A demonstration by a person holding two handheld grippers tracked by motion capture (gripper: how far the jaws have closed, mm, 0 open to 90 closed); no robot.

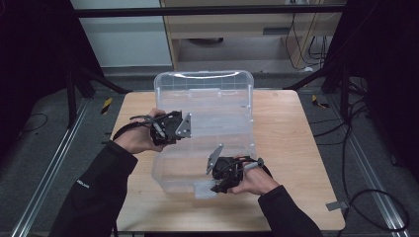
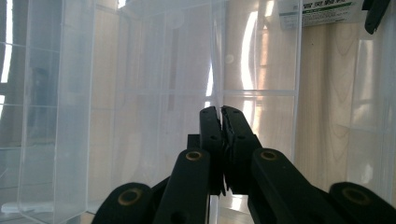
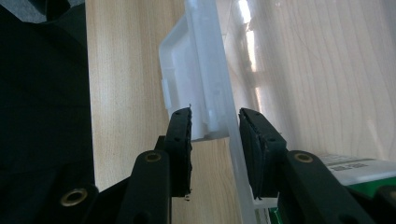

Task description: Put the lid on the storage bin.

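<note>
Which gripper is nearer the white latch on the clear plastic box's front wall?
Right. The right gripper straddles the white latch on the clear plastic box; the left gripper, jaws shut, is at the box's left wall.

Overhead and close claw cameras — shared box [image 1: 207, 98].

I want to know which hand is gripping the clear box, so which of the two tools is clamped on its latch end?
The right tool, at the near end of the clear box: its jaws straddle the rim by the white latch. The left tool is shut, empty, inside the box.

black sleeves [image 1: 94, 192], black claws [image 2: 220, 116] w/ brass-coloured rivets, grey plates.
</note>
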